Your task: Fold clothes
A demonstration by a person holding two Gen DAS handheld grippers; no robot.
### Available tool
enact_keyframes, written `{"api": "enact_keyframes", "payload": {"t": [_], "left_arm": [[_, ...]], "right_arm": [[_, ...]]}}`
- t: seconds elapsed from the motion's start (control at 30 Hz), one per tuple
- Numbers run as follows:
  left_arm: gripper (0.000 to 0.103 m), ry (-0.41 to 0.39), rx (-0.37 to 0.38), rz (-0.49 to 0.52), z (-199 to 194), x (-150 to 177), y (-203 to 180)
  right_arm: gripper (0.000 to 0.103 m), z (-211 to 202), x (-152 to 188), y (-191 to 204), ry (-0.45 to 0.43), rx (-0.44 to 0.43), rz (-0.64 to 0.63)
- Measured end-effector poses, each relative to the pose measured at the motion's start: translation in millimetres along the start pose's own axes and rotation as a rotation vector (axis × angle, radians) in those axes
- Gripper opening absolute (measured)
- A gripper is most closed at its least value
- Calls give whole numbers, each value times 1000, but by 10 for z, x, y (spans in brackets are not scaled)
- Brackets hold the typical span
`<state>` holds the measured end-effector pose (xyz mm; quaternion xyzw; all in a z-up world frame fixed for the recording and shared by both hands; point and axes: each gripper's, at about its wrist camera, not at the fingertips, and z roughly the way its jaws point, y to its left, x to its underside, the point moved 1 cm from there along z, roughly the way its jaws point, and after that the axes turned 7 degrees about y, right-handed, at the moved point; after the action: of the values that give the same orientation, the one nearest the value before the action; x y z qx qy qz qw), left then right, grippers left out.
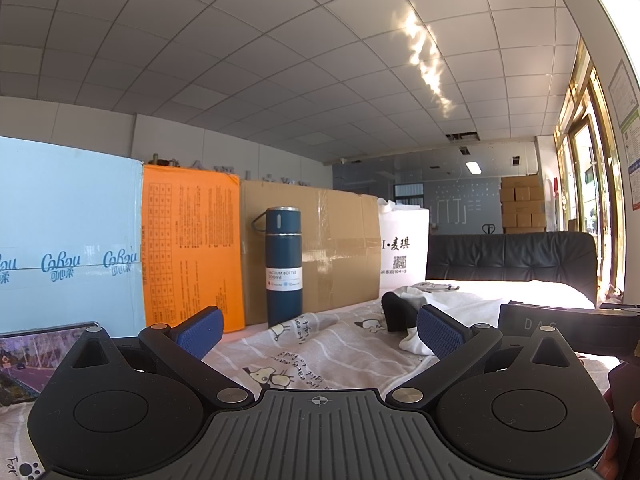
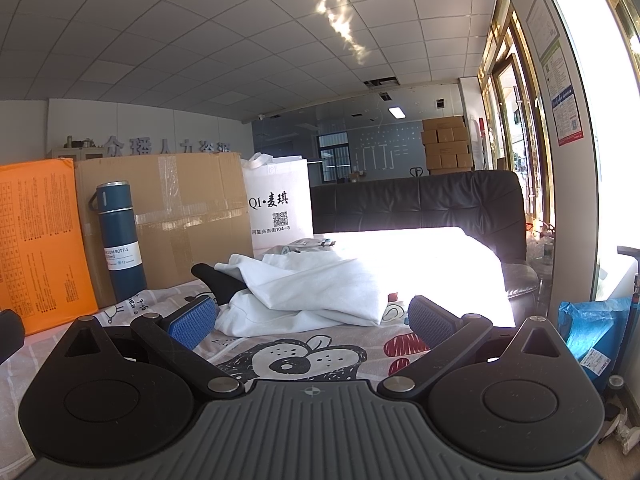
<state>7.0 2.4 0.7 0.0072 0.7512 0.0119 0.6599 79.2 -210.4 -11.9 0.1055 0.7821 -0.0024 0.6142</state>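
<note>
A crumpled white garment (image 2: pixel 316 296) lies heaped on the cartoon-print sheet (image 2: pixel 304 356), with a black garment (image 2: pixel 218 282) tucked under its left side. My right gripper (image 2: pixel 314 322) stands open just in front of the heap, nothing between its blue pads. In the left wrist view the same white garment (image 1: pixel 452 304) and black piece (image 1: pixel 398 314) lie ahead and to the right. My left gripper (image 1: pixel 318 330) is open over the printed sheet (image 1: pixel 320 348), holding nothing. The right gripper's black body (image 1: pixel 568 328) shows at the right edge.
A blue vacuum bottle (image 1: pixel 284 268) stands against a brown carton (image 1: pixel 320 248), beside an orange box (image 1: pixel 192 248) and a pale blue box (image 1: pixel 68 236). A white bag (image 2: pixel 280 208) and black headboard (image 2: pixel 420 204) lie behind. A phone (image 1: pixel 36 360) rests left.
</note>
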Motion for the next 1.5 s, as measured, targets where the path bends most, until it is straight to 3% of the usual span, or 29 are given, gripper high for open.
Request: {"api": "enact_keyframes", "payload": {"t": [0.33,0.7,0.9,1.13,1.3,1.5], "left_arm": [[103,-65,-33,26,-85,-30,-49],[103,-200,-150,24,-411,-178,-129],[103,-256,-196,54,-668,-299,-258],[103,-273,-292,33,-1074,-425,-301],[103,-308,-373,33,-1466,-494,-261],[103,-351,-519,4,-1989,-536,-12]], "right_arm": [[103,-74,4,-96,-49,-15,71],[103,-231,2,-316,-170,-147,247],[103,-282,9,-400,-183,-218,303],[103,-502,58,-529,-264,-277,359],[103,-740,34,-512,-261,-362,290],[103,-1264,-96,-379,-201,-597,221]]}}
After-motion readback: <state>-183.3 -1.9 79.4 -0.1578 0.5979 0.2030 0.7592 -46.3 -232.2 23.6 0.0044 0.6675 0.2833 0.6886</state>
